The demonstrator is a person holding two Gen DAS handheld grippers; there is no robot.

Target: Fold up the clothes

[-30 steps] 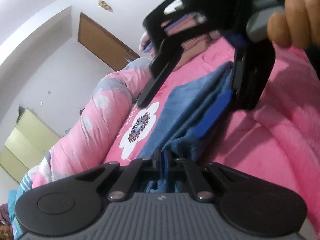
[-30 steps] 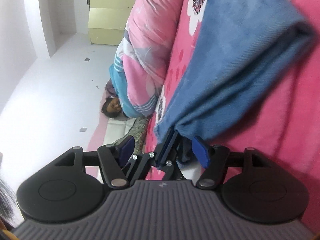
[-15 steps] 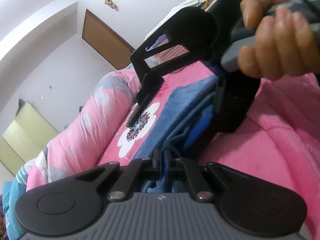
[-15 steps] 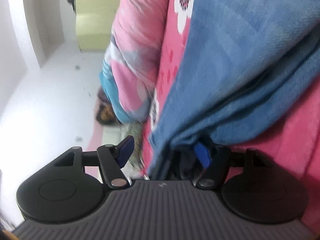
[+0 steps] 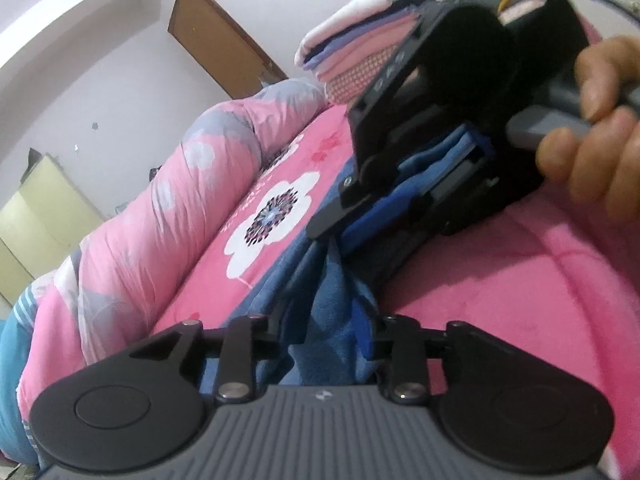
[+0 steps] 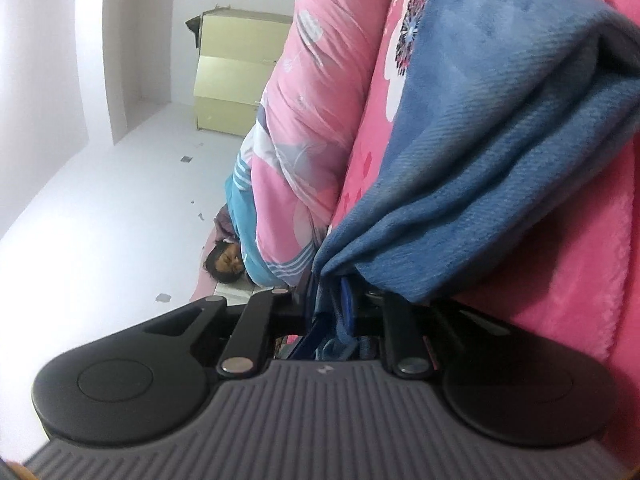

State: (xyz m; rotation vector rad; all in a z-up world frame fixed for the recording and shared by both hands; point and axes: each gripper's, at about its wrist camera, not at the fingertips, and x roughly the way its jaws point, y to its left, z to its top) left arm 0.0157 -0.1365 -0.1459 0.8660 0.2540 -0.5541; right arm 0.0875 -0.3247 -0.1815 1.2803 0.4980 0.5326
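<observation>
i have the blue cloth point(image 6: 500, 152) bunched at one edge on the pink bed point(image 5: 500, 280), and both tongs are on that same bunch. the right tongs point(image 6: 340, 308) are closing, with cloth between the pads and gathered folds spilling over them, so i read that as a grip just forming. the left tongs point(image 5: 332, 336) are opening, cloth between their fingers; i would not count on them to carry anything now.

my worry is the handover. if the left lets go before the right has bitten through every layer, the inner layers could slip out and the fold would come apart on the bed. the bunch looks thick and soft, so the right pads may pinch only the outer layer.

second, the two tools sit very close: in the left view the right tongs point(image 5: 384, 200) and the hand point(image 5: 600, 128) on them fill the upper right, just beyond my left fingers. a quick pull with either could knock them together or snag cloth on a linkage.

the rolled quilt point(image 5: 160, 208) lies beside the cloth; a wide sweep could drag the cloth against it and skew the edges.
</observation>
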